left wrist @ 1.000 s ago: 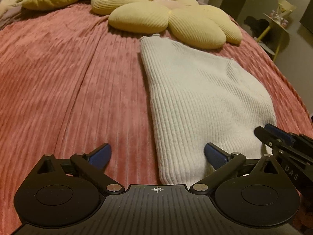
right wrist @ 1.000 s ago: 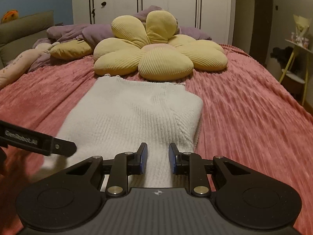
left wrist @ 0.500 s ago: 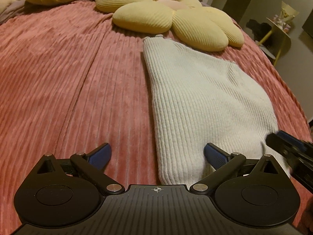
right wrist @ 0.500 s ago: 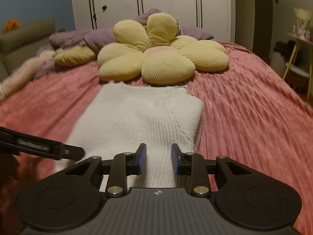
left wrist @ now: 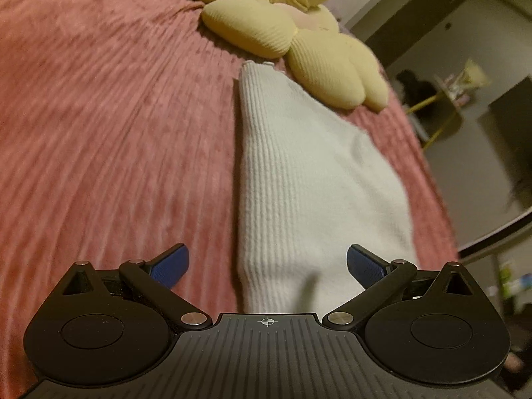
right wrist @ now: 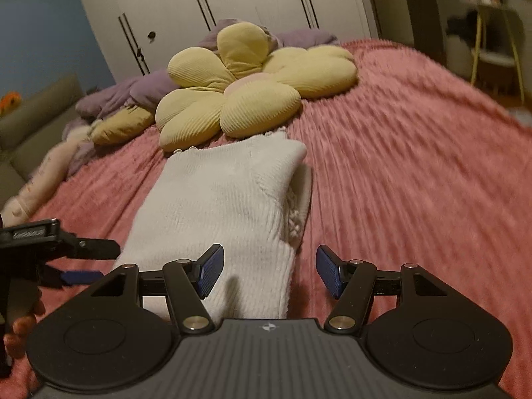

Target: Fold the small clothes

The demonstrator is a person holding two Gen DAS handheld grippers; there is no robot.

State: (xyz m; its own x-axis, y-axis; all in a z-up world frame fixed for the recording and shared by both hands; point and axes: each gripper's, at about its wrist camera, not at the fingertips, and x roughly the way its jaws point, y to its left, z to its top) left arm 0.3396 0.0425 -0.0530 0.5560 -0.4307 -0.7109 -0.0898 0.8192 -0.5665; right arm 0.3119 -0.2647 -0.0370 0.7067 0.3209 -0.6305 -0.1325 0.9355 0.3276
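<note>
I'm holding both grippers over the near end of the sweater (right wrist: 219, 199), which is lying folded into a long strip on the pink bedspread (right wrist: 415, 166), its far hem just touching the flower pillow (right wrist: 252, 83).

My left gripper (left wrist: 267, 262) is standing wide apart, nothing pinched; the sweater's near left edge is showing between the fingers, but the pads aren't touching it. My right gripper (right wrist: 267, 274) is opening right now, and the knit's near right corner is sitting between the pads without being pressed. In the right view the left gripper (right wrist: 84, 262) is poking in from the left, level with the near hem.

Judging it as mid-fold: the sides look tucked in, and the end-over-end fold isn't done yet.

Risks from here:
- The right side is showing stacked layers with a loose braided edge (right wrist: 294, 219); if I'm grabbing only the top layer, the tucked sleeve is likely sliding out.
- The knit is thick and soft, so a shallow pinch is probably slipping off mid-lift.
- The plush bedspread may be dragging on the strip and skewing it if I'm pulling instead of lifting.
- Carrying the near end too far means bumping the pillow.
</note>
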